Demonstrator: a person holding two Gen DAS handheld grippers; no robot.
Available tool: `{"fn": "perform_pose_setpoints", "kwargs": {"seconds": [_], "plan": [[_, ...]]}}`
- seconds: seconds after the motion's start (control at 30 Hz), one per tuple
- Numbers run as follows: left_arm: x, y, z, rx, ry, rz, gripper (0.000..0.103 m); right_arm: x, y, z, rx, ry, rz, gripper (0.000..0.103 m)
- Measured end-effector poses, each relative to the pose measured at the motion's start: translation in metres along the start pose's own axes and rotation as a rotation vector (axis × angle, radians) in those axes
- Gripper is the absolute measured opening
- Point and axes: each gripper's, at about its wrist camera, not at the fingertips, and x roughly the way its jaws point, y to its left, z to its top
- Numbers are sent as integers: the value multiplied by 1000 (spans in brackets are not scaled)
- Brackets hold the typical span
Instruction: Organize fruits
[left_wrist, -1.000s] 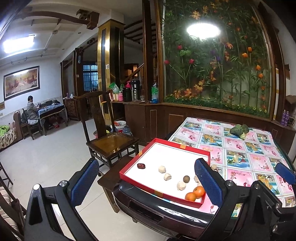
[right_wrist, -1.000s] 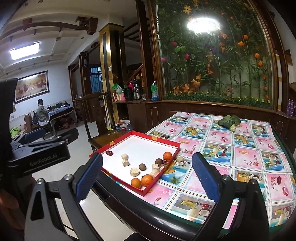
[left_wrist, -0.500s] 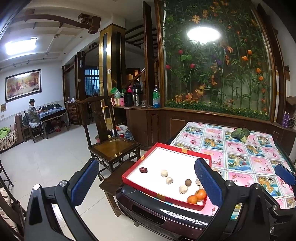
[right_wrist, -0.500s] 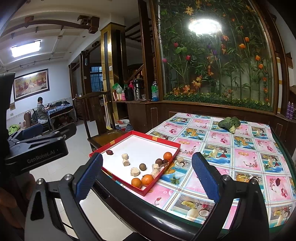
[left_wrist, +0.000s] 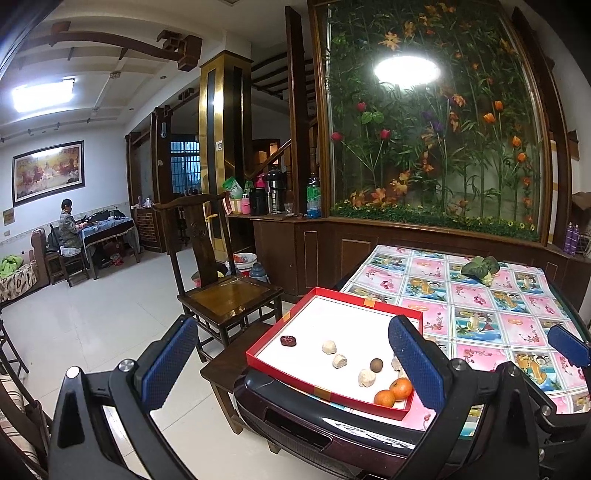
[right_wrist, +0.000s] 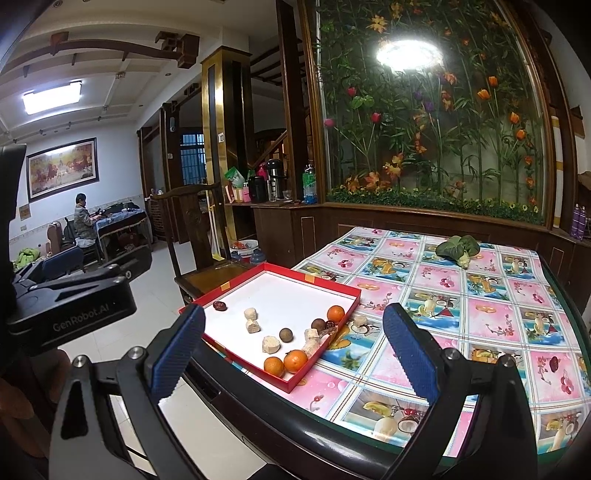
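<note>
- Three oranges (right_wrist: 294, 360), pale lumps and brown round fruits are held in the red tray (right_wrist: 334, 286), at the table's (right_wrist: 461, 332) near-left corner.
- "GenRobot.AI" is printed on the left gripper (left_wrist: 291, 363).
- Both it and the right gripper (right_wrist: 291, 349) are spread wide, nothing grasped.

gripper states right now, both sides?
left gripper: open, holding nothing, short of the red tray.
right gripper: open, holding nothing, above the table edge.

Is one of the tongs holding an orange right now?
No, the left tongs and the right tongs are both wide open and empty, and the oranges lie in the red tray.
</note>
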Motion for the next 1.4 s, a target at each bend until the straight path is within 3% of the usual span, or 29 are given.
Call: {"fn": "perform_pose_setpoints", "kwargs": {"seconds": [1.4], "plan": [[4, -4, -6, 4, 32, -7, 103, 2, 5, 1, -15, 6, -11, 97]]}}
